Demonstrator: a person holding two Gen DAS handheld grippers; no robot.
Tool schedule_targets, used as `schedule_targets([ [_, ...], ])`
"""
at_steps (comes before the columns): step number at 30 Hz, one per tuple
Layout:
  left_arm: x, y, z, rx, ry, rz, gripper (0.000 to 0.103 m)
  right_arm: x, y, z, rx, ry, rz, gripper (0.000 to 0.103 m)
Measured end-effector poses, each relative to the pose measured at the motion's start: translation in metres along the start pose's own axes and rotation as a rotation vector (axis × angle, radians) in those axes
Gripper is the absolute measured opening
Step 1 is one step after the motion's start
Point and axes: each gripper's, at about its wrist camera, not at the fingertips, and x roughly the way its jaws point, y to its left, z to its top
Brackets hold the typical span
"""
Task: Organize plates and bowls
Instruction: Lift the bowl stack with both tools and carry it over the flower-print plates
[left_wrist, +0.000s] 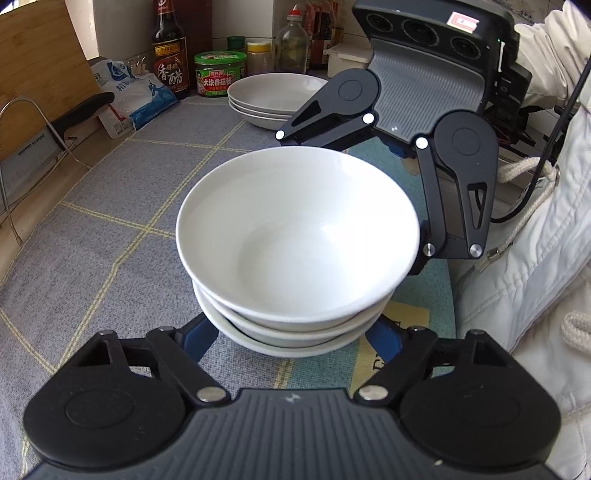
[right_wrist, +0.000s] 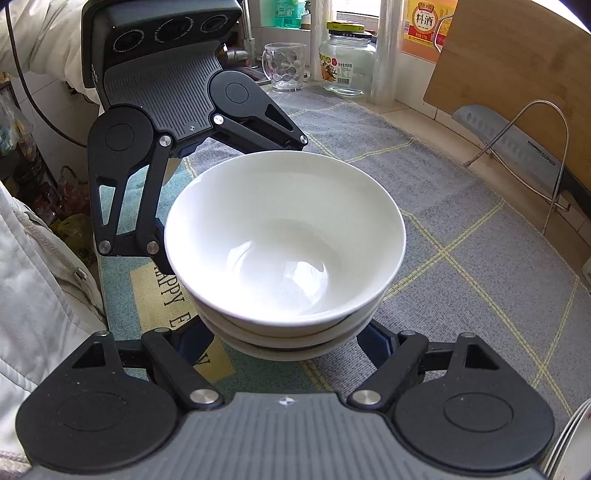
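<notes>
— Stacked bowls?
— Plain glossy white, no pattern. Same for the plates at upper centre.
— Mat?
— Grey weave, crossed by thin yellow lines; teal and cream patch with dark lettering at lower centre.
— Jar lid?
— Green, over a red label.
— Cutting board, upper right?
— Pale wood grain.

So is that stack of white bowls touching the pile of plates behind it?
Apart. The left wrist view shows bare grey mat between the stack of bowls and the pile of plates.

Bright daylight, seemingly from a window, glares softly inside the top bowl; fisheye edges bend.
</notes>
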Motion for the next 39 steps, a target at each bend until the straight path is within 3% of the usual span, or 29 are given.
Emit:
schedule_targets([
  [22,0.0,-0.007,0.013,0.002,0.003,-0.005,0.086,-0.007,-0.004,0.002,-0.004,0.014,0.016,0.087],
  [29,0.011,-0.023,0.047,-0.004,-0.011,0.026,0.086,-0.035,-0.024,-0.009,-0.037,0.006,0.013,0.087],
  [39,0.05,-0.025,0.121,0.024,-0.068,0.048,0.086,-0.098,-0.072,-0.048,-0.075,0.005,-0.049,0.087],
])
